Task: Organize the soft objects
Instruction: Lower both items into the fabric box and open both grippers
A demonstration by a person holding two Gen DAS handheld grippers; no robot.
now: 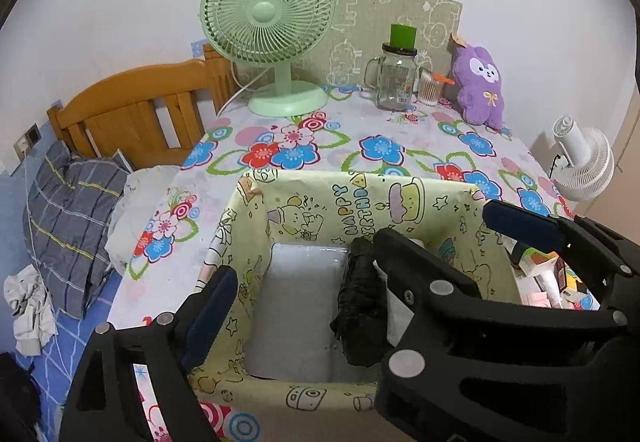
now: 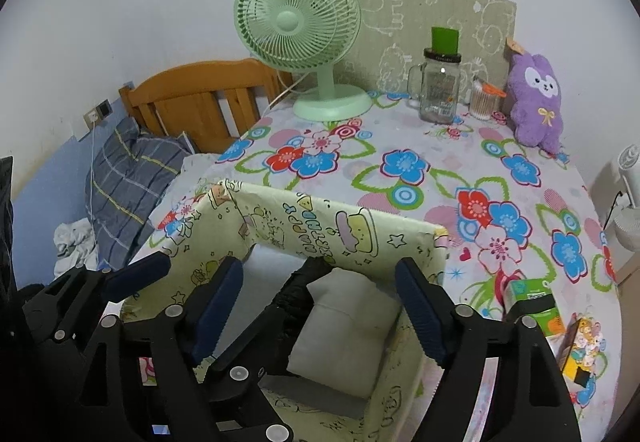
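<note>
Both grippers hang wide open and empty over the yellow cartoon-print box (image 2: 340, 238) at lower centre: right gripper (image 2: 320, 310), left gripper (image 1: 304, 266). Inside lie a white folded cloth (image 2: 344, 326) and a black bundle (image 1: 358, 306), partly hidden by gripper arms.

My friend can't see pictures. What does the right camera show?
Two open grippers, right and left, hang over a yellow box holding a white bundle and a black one. Behind stand a green fan, jar and purple plush.
</note>
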